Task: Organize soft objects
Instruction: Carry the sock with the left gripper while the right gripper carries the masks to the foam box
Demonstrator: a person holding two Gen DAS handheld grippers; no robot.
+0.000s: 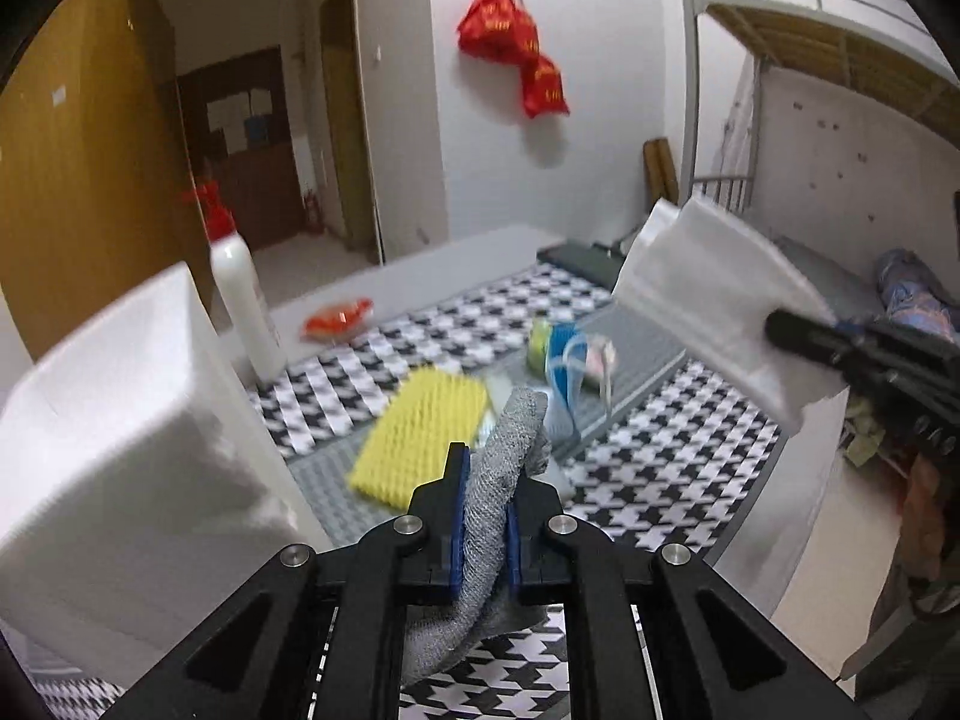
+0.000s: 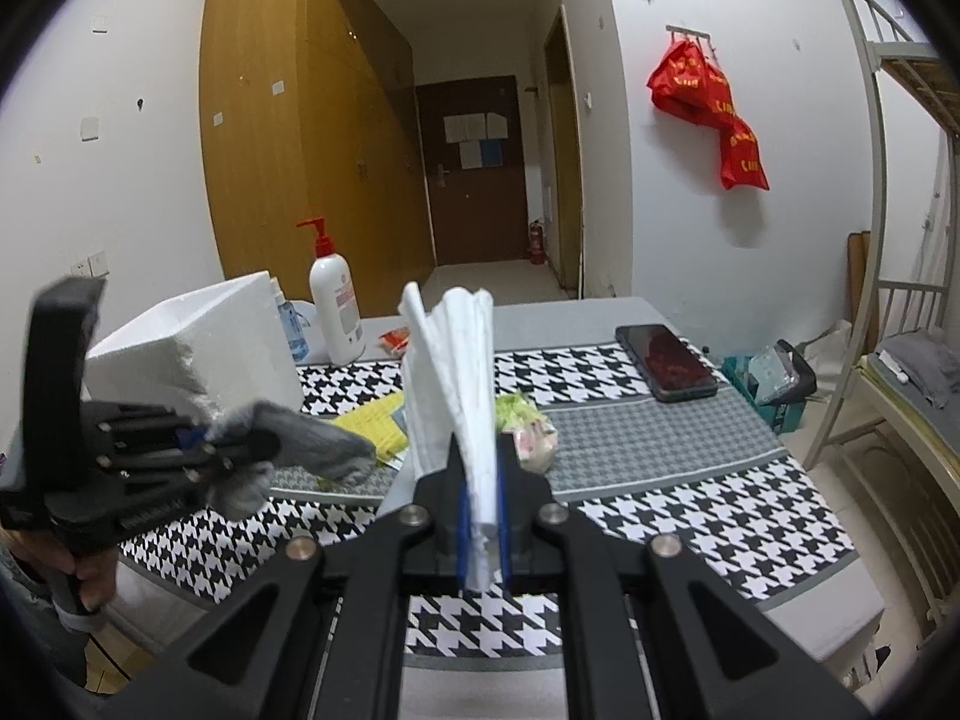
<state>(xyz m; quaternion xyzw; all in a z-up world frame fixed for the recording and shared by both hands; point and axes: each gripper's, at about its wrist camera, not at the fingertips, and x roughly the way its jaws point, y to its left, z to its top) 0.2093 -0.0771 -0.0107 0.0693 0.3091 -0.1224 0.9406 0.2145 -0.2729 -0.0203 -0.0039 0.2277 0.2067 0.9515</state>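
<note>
My left gripper [image 1: 485, 510] is shut on a grey knitted cloth [image 1: 516, 444], which hangs lifted above the table. In the right wrist view the same left gripper [image 2: 207, 441] shows at the left with the grey cloth [image 2: 318, 438] sticking out of it. My right gripper [image 2: 483, 516] is shut on a folded white cloth [image 2: 456, 372] that stands up and fans out. From the left wrist view, that right gripper [image 1: 786, 327] holds the white cloth [image 1: 702, 288] in the air at the right. A yellow sponge [image 1: 420, 432] lies on the table below.
A white foam box [image 2: 198, 348] stands at the left, with a red-pump lotion bottle [image 2: 336, 306] and a small blue bottle [image 2: 294, 330] behind it. A phone [image 2: 666, 360], a green and pink bundle [image 2: 528, 426] and a red packet [image 1: 336, 318] lie on the houndstooth tablecloth [image 2: 690, 528]. A bunk bed [image 2: 900, 360] is at the right.
</note>
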